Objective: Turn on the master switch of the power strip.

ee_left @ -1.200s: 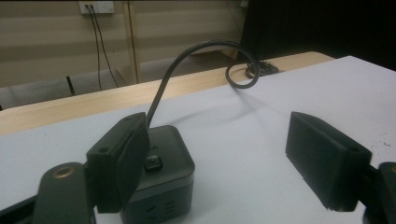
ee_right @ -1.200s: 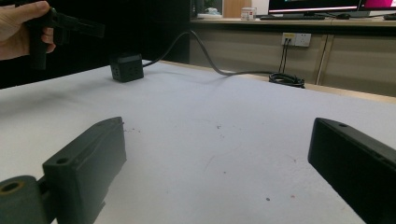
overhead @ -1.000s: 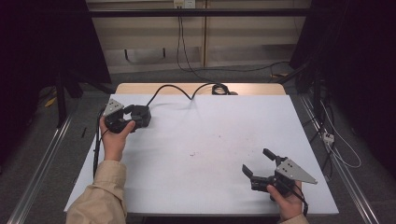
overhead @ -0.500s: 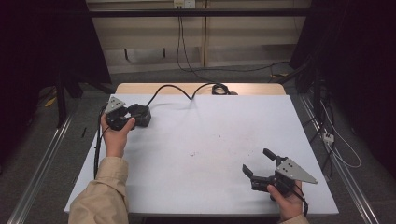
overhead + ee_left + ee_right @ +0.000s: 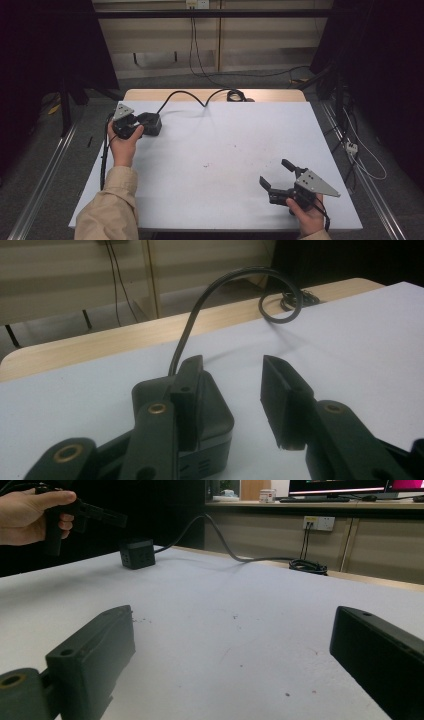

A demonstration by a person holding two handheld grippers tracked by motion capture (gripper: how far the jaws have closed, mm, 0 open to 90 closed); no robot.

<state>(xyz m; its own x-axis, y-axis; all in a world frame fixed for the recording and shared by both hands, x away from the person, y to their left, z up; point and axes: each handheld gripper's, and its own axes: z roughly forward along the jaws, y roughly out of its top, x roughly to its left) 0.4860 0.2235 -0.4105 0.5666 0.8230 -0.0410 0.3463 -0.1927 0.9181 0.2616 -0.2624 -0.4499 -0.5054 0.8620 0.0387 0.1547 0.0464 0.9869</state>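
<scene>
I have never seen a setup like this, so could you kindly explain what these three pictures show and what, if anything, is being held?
There is no robot here: a person holds a hand-operated claw in each hand at a white table. The high view looks down from above the person's side. The left claw is at the far left of the table, the right claw near the front right corner.

The other two pictures come from small cameras riding on the claws, looking out along the two black jaws.

On the table sits a small black box with a black cable running off to the back edge. In the left gripper view, the left claw is open, one jaw beside the box; it grips nothing. The right claw is wide open over bare table.
</scene>
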